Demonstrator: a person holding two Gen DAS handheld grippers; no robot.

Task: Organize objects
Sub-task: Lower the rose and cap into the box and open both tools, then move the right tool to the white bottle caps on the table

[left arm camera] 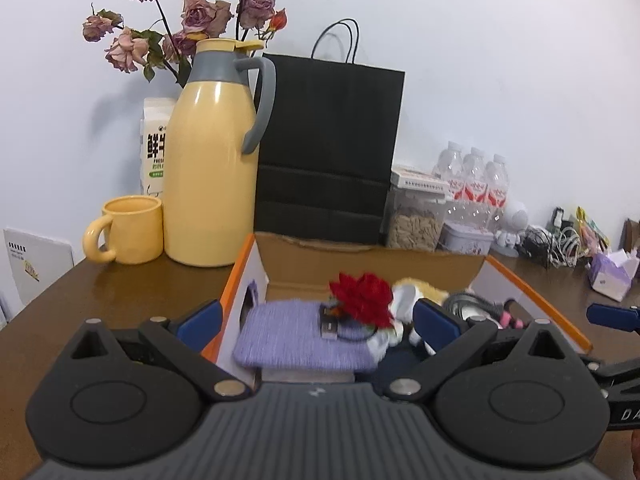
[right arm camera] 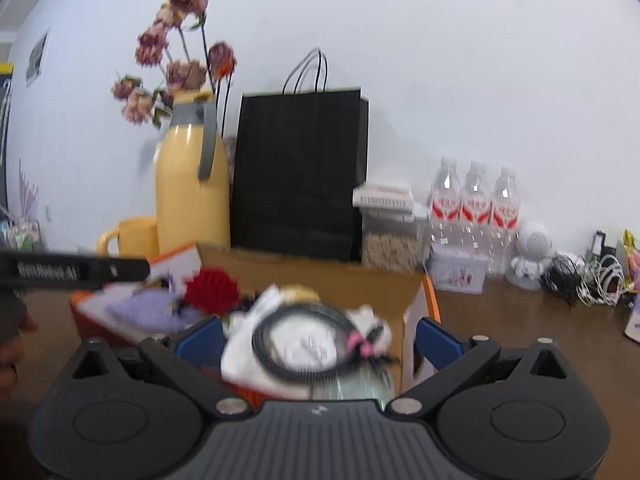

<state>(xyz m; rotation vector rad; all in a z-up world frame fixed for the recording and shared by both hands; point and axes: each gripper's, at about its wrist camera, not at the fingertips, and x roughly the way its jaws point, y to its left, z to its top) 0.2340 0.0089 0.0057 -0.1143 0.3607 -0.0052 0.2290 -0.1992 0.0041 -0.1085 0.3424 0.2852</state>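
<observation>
- Left tongs (left arm camera: 318,322) spread apart, empty, a purple knitted pouch (left arm camera: 296,332) and red rose (left arm camera: 364,298) between them.
- Right tongs (right arm camera: 320,340) spread apart, empty, over a coiled black cable (right arm camera: 304,340) in the cardboard box (right arm camera: 320,270).

The desk (left arm camera: 120,280) looks like dark brown wood with a faint sheen; on it the yellow flask (left arm camera: 212,160) is glossy and smooth, its handle matt grey plastic; just left of the flask the mug (left arm camera: 128,230) has a softer satin glaze; right of the flask the black bag (left arm camera: 328,152) is matt creased paper; in front of the flask, the box (left arm camera: 360,264) is raw cardboard, holding a rough lilac knitted cloth (left arm camera: 296,332); the left tool (left arm camera: 316,324) has matt black plastic arms.
</observation>
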